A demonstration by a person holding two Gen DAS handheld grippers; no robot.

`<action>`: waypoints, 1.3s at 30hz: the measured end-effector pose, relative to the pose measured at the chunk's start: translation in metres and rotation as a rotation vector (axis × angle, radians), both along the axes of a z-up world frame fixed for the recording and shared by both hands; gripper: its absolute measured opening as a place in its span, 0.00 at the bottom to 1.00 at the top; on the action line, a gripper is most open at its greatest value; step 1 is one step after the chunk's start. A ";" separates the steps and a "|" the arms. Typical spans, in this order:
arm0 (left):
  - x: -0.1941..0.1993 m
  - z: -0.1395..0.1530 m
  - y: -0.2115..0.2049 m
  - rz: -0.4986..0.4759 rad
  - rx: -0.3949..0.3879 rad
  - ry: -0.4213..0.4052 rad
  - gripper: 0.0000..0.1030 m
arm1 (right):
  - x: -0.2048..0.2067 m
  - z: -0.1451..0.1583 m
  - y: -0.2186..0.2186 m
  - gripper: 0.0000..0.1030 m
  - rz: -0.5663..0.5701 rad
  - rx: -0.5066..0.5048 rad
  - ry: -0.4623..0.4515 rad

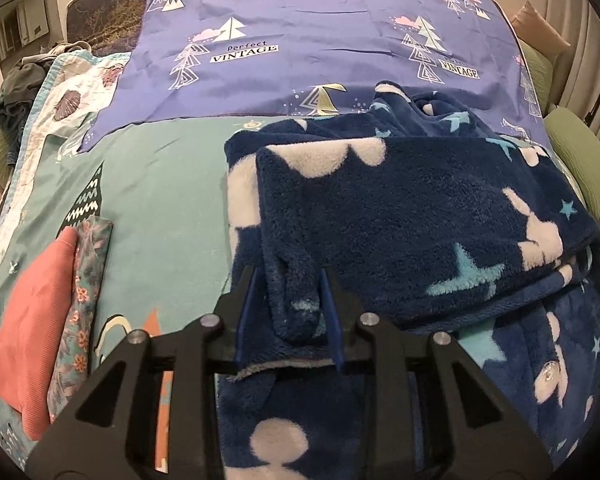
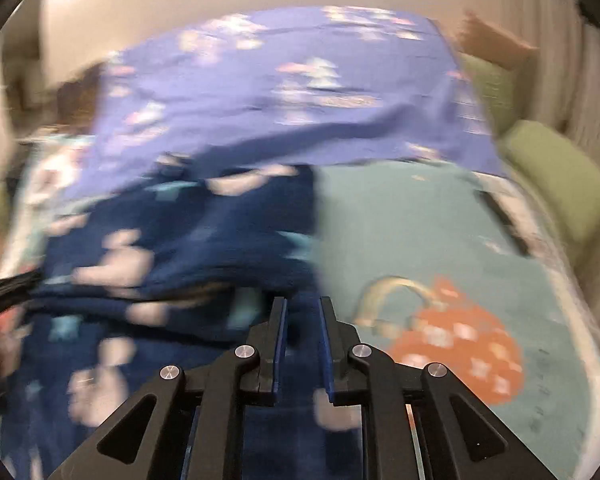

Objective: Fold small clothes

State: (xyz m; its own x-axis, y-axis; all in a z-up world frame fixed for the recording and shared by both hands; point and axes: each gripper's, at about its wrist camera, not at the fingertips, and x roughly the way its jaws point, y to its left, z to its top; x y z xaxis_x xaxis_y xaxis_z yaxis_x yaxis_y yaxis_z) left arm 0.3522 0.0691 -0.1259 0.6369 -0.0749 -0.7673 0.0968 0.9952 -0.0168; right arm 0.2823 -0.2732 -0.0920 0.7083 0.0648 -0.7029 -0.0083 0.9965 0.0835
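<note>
Nearest the left lens: left gripper (image 1: 290, 276) clamped on a bunched fold of navy fleece garment (image 1: 412, 216), blue pads pressed into the pile on both sides; same fleece, printed with white blobs and pale blue stars, heaped in thick layers over the right half of the bed and spilling under the tool.

Largest down: teal bedspread (image 1: 168, 184) spread across the whole bed, printed with trees and an orange patch; purple sheet (image 1: 300, 48) with tree prints and the words "Perfect VINTAGE" laid flat over the far half, near edge tucked behind the fleece; green cushions (image 1: 580, 164) along the right edge of the bed; folded coral cloth (image 1: 32, 336) lying on the teal at the left, floral folded cloth (image 1: 82, 312) touching its right side; a heap of grey clothing (image 1: 24, 76) at the far left corner.

Right wrist view badly blurred: right gripper (image 2: 303, 308) with jaws drawn close and navy fleece (image 2: 180, 248) filling the narrow slot between the pads, apparently nipped; teal spread (image 2: 400, 220) bare to the right of it.

No containers in sight; open teal between the folded pair and the fleece; curtain folds beyond the right edge.
</note>
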 end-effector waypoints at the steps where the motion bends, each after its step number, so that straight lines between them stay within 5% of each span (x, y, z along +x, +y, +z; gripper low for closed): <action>1: 0.000 0.000 -0.001 -0.001 0.004 -0.001 0.31 | 0.000 0.001 0.006 0.15 0.063 0.022 0.001; 5: 0.000 0.000 -0.002 0.029 0.013 0.001 0.33 | 0.017 -0.013 0.036 0.13 0.222 0.067 0.070; 8: 0.000 -0.002 0.002 0.027 0.027 -0.004 0.47 | 0.046 -0.043 0.019 0.06 0.071 0.083 0.161; 12: -0.009 0.001 0.019 0.038 -0.041 -0.004 0.49 | 0.046 -0.055 -0.041 0.03 -0.142 0.237 0.188; 17: -0.044 0.007 0.030 -0.002 -0.147 0.043 0.49 | 0.004 -0.045 -0.062 0.13 -0.021 0.268 0.198; 23: -0.117 0.008 0.037 -0.072 -0.140 0.073 0.55 | -0.051 -0.043 -0.081 0.33 0.033 0.301 0.221; 39: -0.268 0.009 0.049 -0.095 -0.229 0.118 0.55 | -0.189 -0.050 -0.088 0.40 0.040 0.426 0.274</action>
State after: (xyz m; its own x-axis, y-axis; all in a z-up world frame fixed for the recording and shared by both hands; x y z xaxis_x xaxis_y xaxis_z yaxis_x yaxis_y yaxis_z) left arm 0.0839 0.1185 -0.1174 0.5257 -0.3100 -0.7921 0.1730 0.9507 -0.2572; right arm 0.0937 -0.3613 -0.1420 0.4923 0.4097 -0.7680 0.0334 0.8728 0.4870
